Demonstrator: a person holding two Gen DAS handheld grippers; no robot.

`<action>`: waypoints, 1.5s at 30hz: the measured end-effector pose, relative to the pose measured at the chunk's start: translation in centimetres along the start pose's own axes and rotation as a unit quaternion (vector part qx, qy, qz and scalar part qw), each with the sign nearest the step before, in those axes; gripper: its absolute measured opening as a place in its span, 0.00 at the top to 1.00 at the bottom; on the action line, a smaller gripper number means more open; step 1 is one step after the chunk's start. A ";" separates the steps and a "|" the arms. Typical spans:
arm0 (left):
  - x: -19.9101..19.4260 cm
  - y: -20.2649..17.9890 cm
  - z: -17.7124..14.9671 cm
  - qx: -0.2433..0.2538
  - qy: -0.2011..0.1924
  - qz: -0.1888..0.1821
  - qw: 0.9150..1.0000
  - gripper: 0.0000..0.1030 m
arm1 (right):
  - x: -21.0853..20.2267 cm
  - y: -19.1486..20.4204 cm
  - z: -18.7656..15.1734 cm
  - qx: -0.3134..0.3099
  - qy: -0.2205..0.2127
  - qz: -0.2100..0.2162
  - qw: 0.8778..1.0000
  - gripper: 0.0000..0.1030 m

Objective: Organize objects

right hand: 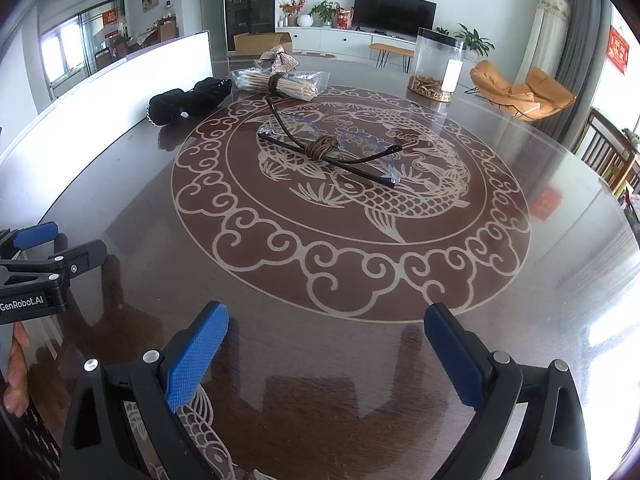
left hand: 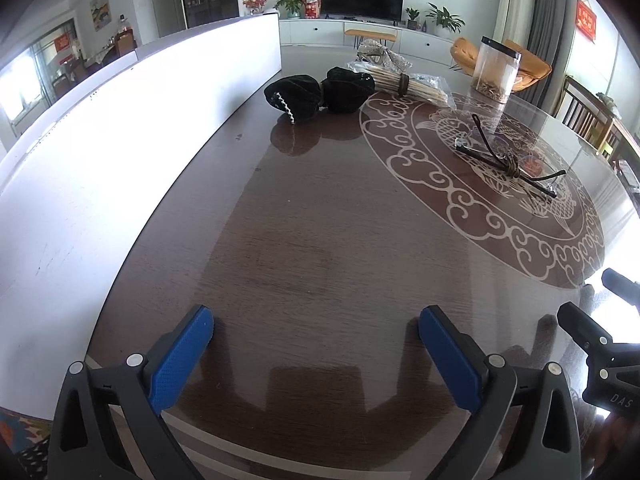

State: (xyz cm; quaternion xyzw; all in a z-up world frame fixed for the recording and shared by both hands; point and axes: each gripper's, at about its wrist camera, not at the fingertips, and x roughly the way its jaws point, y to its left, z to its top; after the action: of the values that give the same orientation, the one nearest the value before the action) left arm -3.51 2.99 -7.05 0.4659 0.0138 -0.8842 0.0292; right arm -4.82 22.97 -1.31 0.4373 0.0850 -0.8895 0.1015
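Nothing looks sorted yet, as far as you can judge; every object lies loose on the dark wooden bench with the pale carp-and-cloud inlay [right hand: 352,264], and both of your claws are empty. Your left claw [left hand: 316,328] hovers low over the bare near part of the bench with its blue pads spread wide; your right claw [right hand: 326,326] hovers at the near rim of the inlay, likewise wide apart and holding nothing.

The things to organise sit well ahead of you; the thin dark-framed glasses with a brown cord knotted round their crossed arms [right hand: 328,150] lie on the centre of the inlay, nearest your right claw; beyond them the bundle of pale wooden sticks bound by a dark band, lying on a clear plastic bag [right hand: 280,84], rests at the far edge of the pattern; just left of it the two crumpled black fabric pouches [left hand: 320,90] touch each other near the white partition board [left hand: 120,140]; a silvery mesh ribbon bow [right hand: 280,60] lies just behind the sticks; the tall clear plastic jar with a black lid and brownish bits at the bottom [right hand: 436,66] stands upright at the far right.

So the whole job seems to remain; where the items are meant to go, you cannot tell. Nothing blocks the reach to the glasses; mind the board close on your left, and your own two claws near each other.
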 end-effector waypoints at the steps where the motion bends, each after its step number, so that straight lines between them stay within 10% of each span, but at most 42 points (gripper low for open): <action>1: 0.0 0.1 0.0 -0.002 0.000 0.001 1.000 0.00 | 0.1 0.0 0.0 0.001 0.002 0.001 1.000 0.04; 11: 0.1 1.6 0.0 -0.029 0.000 0.018 0.999 0.00 | 0.2 -1.0 0.3 0.002 0.014 0.061 0.998 0.04; 26: 0.1 1.5 0.0 -0.030 -0.001 0.020 0.999 0.00 | 6.2 0.6 11.2 -0.297 0.055 0.060 0.951 0.04; 31: 0.1 1.5 0.0 -0.031 -0.001 0.020 0.999 0.00 | 9.2 0.4 13.7 -0.260 0.086 0.095 0.957 0.09; 36: 0.0 1.5 0.0 -0.032 -0.002 0.021 0.999 0.00 | 8.8 -0.7 13.8 -0.170 0.079 0.104 0.977 0.58; 45: 0.1 1.4 0.0 -0.032 -0.002 0.021 0.999 0.00 | 7.5 -3.4 11.8 -0.014 0.053 -0.015 0.998 0.55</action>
State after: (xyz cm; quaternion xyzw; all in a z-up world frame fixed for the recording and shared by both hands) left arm -3.46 1.59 -7.14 0.4632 0.0320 -0.8834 0.0631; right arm -19.16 22.57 0.07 0.4810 0.1088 -0.8653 0.0895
